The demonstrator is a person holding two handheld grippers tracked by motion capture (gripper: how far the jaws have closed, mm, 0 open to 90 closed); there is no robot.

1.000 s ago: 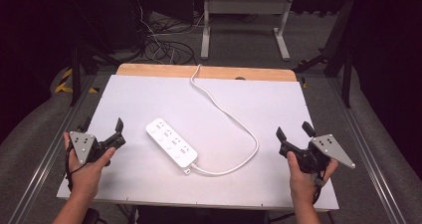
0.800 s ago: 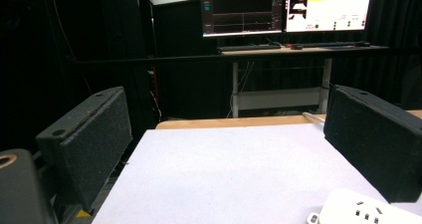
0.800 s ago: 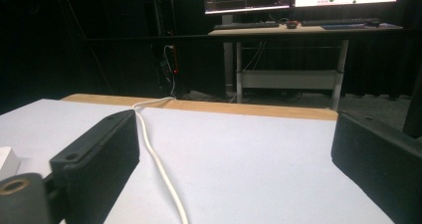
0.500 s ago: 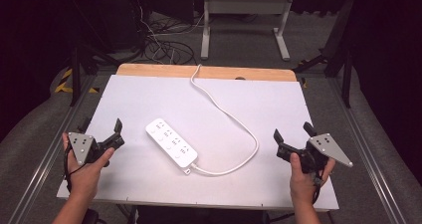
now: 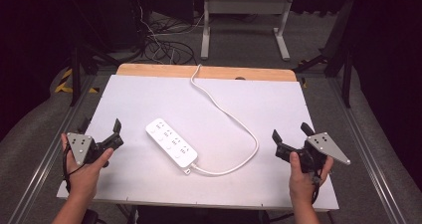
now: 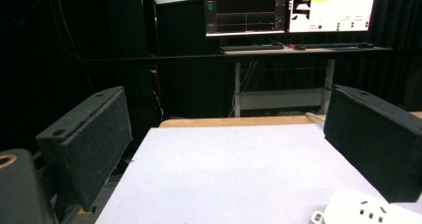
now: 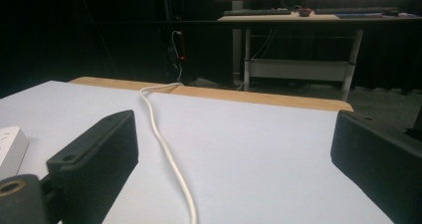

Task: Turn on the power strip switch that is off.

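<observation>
White power strip [image 5: 171,143] lies angled at table [image 5: 149,92] centre, its cord [image 5: 234,122] looping out to three o'clock, then running to twelve. Left gripper [image 5: 102,137] hovers at nine o'clock, jaws spread, nothing between them. Right gripper [image 5: 290,140] sits at three o'clock, jaws having just been opening, now wide and empty.

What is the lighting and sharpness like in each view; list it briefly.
High view: the white table top is evenly lit and almost shadowless, the surroundings dark. Left gripper view: the bright monitor screens glare, and the near black foam pads look soft. Right gripper view: the white power cable is sharp, the background dim.
</observation>
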